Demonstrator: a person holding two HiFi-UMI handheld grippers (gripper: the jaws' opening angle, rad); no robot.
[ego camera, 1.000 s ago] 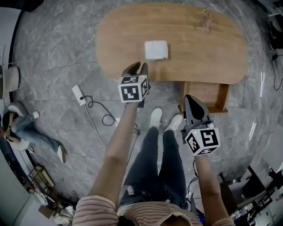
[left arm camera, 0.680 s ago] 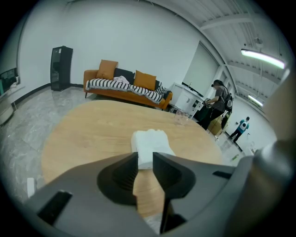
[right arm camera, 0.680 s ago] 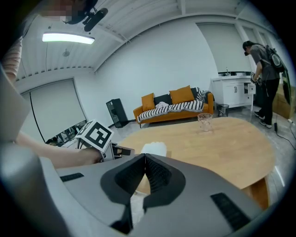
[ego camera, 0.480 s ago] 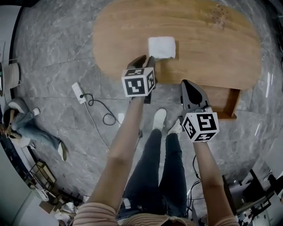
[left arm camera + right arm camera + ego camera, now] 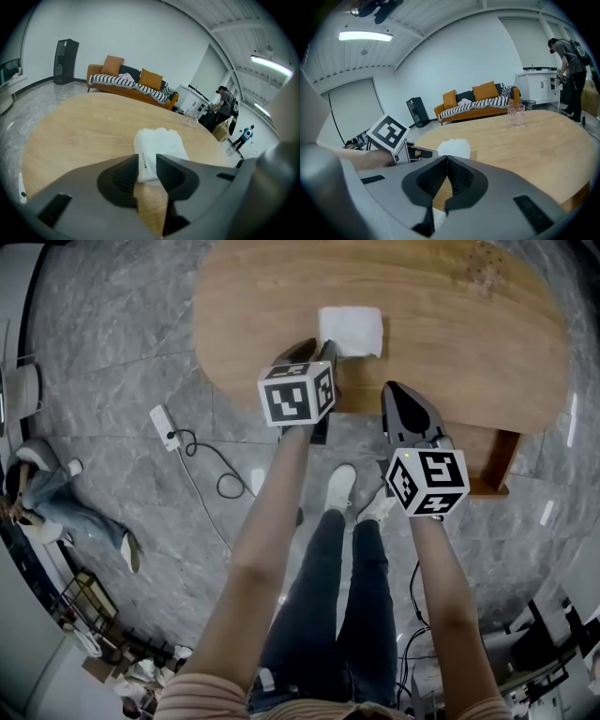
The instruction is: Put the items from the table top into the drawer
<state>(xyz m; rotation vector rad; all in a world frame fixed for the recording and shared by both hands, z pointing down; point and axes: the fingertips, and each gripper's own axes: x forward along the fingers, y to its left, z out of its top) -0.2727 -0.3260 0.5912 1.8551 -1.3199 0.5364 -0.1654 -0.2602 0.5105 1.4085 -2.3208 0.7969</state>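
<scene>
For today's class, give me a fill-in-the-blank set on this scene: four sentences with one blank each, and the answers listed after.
1. On the table lies a pack whose colour is ____.
2. The left gripper points at the pack with its jaws ____ (open/shut).
3. The right gripper holds nothing and its jaws are ____ (open/shut).
4. The glass at the table's far side stands ____, not tipped over.

Missing words: white; open; shut; upright.
</scene>
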